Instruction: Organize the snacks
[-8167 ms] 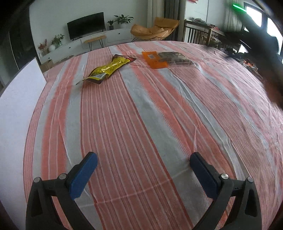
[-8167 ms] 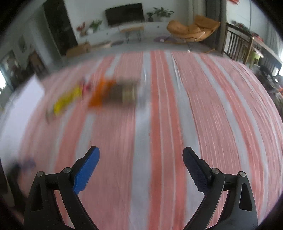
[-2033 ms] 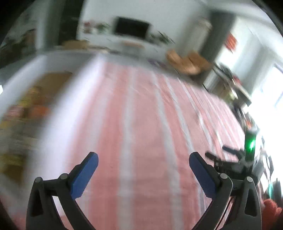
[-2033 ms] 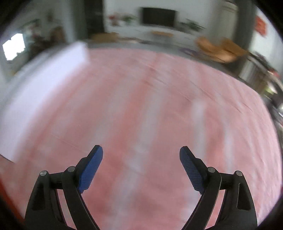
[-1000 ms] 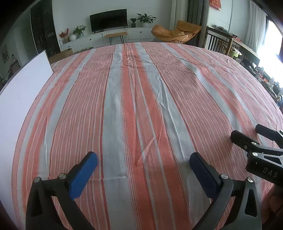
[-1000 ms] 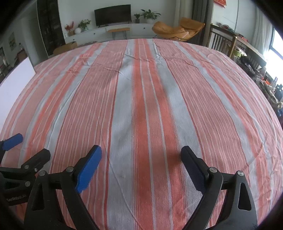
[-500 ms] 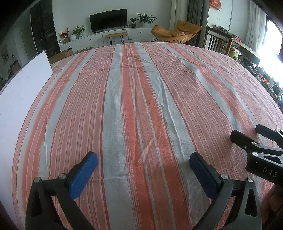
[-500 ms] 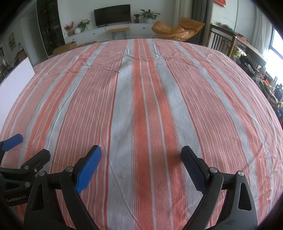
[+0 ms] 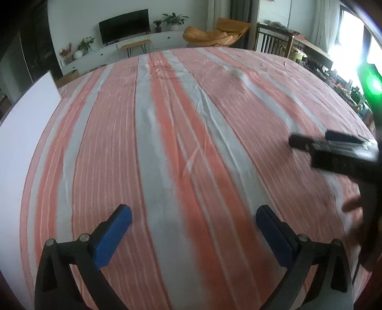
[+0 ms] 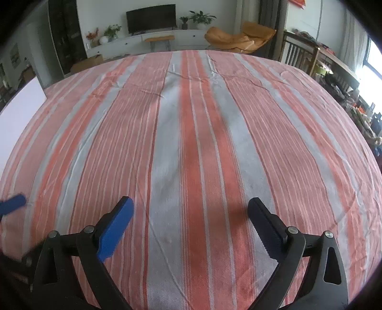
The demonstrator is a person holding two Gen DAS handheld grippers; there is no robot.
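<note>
No snack shows in either view now. My left gripper (image 9: 193, 230) is open and empty above the red and grey striped tablecloth (image 9: 167, 124). My right gripper (image 10: 188, 223) is open and empty over the same cloth (image 10: 191, 124). The right gripper also shows blurred at the right edge of the left wrist view (image 9: 334, 149). One blue pad of the left gripper shows at the left edge of the right wrist view (image 10: 12, 204).
A white box wall (image 9: 26, 119) stands along the table's left edge, also in the right wrist view (image 10: 19, 109). Beyond the table are a TV (image 10: 151, 14), an orange chair (image 10: 241, 35) and cluttered furniture (image 10: 334, 71) at the right.
Both grippers have lifted and shifted since half a second ago; the left wrist view has turned and blurred, and the right gripper now sits higher in it. Both stay open and empty.
</note>
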